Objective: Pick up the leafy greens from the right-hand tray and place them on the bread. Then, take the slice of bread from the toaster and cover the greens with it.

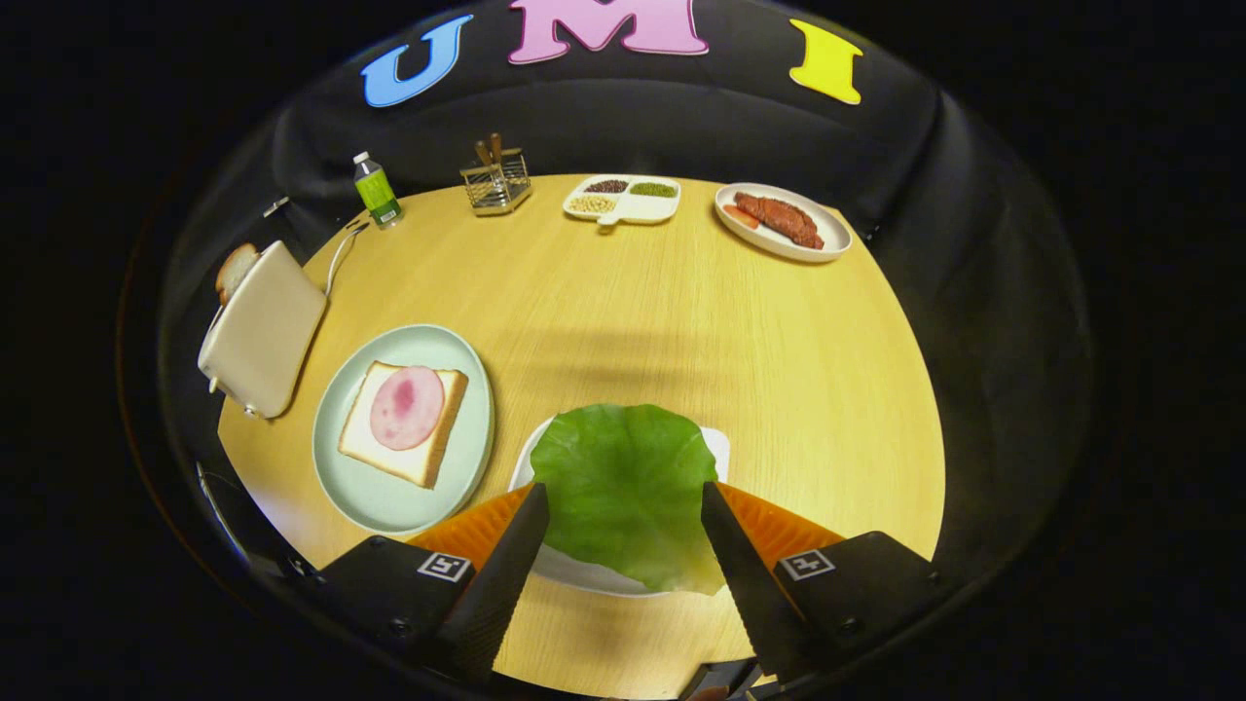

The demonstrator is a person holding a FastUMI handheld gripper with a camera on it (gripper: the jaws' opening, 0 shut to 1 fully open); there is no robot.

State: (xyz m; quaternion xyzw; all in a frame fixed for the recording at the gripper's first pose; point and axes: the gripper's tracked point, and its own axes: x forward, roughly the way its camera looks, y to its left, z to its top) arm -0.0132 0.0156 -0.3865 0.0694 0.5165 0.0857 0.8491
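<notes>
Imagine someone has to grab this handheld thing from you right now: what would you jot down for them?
Tool: open, fingers spread either side of the leafy greens, not pressing on them.
Greens: lying on the white tray, between the fingers.
Bread with a pink meat slice: on the pale green plate, beside the tray, toward the toaster.
Toaster: beyond the plate at the table edge, second bread slice sticking out of it.
Done: nothing yet, it seems; the greens are not lifted.
Left: grip the greens, lay them on the bread, then fetch the toaster slice and cover them.
</notes>
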